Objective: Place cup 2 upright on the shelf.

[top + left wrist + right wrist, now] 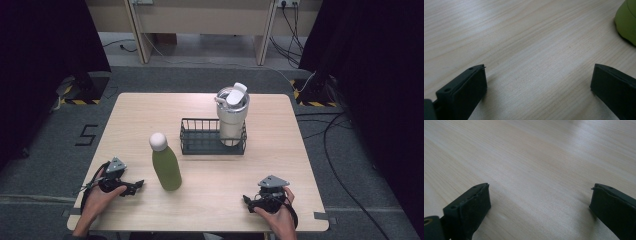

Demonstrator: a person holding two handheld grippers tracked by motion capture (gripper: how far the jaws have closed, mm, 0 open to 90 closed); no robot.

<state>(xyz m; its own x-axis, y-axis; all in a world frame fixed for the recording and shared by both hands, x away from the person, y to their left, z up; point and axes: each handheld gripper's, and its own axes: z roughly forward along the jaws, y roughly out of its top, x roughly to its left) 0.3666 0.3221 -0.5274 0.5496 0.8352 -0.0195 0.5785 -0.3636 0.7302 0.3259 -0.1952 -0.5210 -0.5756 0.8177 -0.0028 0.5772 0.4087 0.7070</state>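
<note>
Resting spread and empty, two tongs (137, 185) (248, 201) flank one green bottle (166, 165).

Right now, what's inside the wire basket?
A white tumbler stands upright in the right end of the basket; the left part is bare. The tumbler's lid is shut, so its contents are hidden.

Wire basket (200, 142) on wooden table (260, 165), white tumbler (232, 117) inside its right end

One mark legible: black "5" (88, 134) on the grey floor (45, 165), at 9 o'clock from the tabletop (210, 200). Nothing else readable.
</note>
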